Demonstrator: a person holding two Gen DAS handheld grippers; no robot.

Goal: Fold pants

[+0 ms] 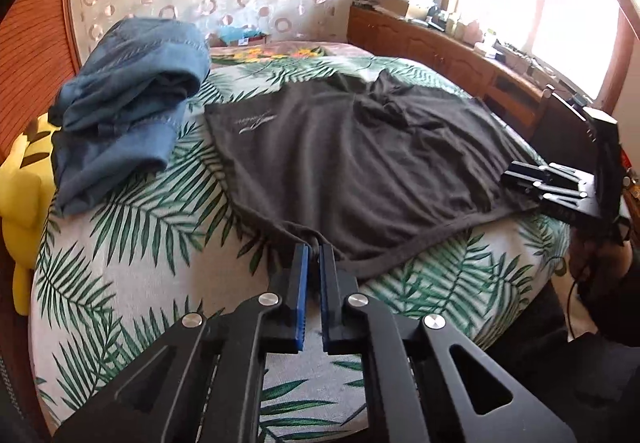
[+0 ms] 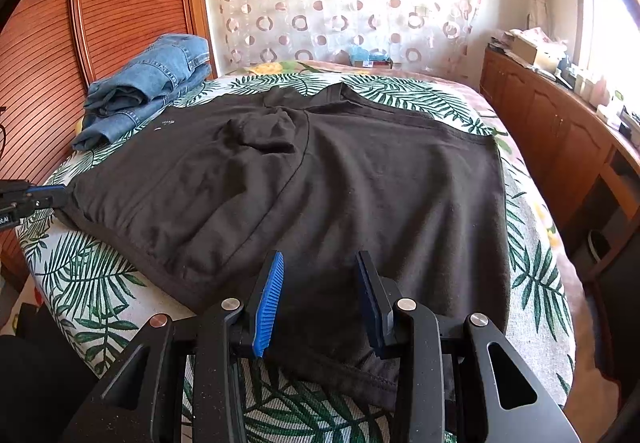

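Observation:
Dark grey pants (image 1: 360, 163) lie spread flat on a bed with a palm-leaf cover (image 1: 132, 243). My left gripper (image 1: 316, 247) is shut on the near hem corner of the pants, with a fold of cloth pinched between the blue pads. The right wrist view shows the same left gripper (image 2: 60, 197) at the left edge of the pants (image 2: 340, 183). My right gripper (image 2: 321, 257) hovers over the near hem, jaws apart, with cloth lying flat below and between the fingers but not pinched. In the left wrist view the right gripper (image 1: 516, 179) rests at the far right edge of the pants.
Folded blue jeans (image 1: 128, 91) (image 2: 152, 79) are stacked at the bed's far left corner. A yellow plush toy (image 1: 20, 183) sits beside the bed. A slatted wooden wardrobe (image 2: 100, 3) stands on the left, and a cluttered wooden cabinet (image 2: 560, 131) runs under the window on the right.

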